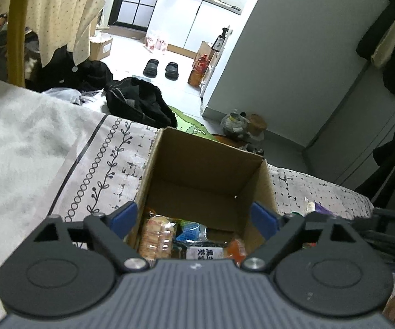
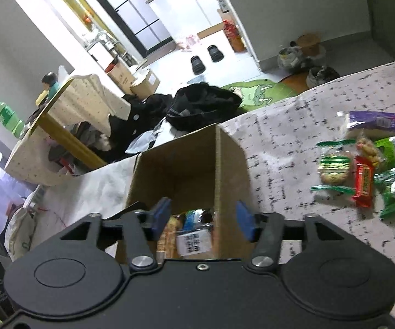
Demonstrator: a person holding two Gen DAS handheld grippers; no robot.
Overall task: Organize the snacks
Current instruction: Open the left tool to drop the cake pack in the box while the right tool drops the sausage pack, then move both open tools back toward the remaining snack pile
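Note:
An open cardboard box (image 1: 211, 170) stands on the patterned bedspread, also seen in the right wrist view as the cardboard box (image 2: 186, 159). Inside lie several snack packs: a clear pack of biscuits (image 1: 157, 235), a blue packet (image 1: 190, 231) and a dark pack with a white label (image 1: 204, 252). My left gripper (image 1: 194, 219) hovers over the box's near edge, open wide, nothing between its blue pads. My right gripper (image 2: 201, 219) is open above the box's near right corner, also with nothing between its pads. A pile of loose snacks (image 2: 367, 164) lies on the bed to the right.
The bed's far edge runs behind the box. Beyond it the floor holds black clothes (image 1: 140, 104), a green mat (image 2: 252, 93), slippers (image 1: 160, 68) and bags by the wall. A draped table (image 2: 68, 126) stands at the left. A fluffy white blanket (image 1: 19, 142) covers the bed's left.

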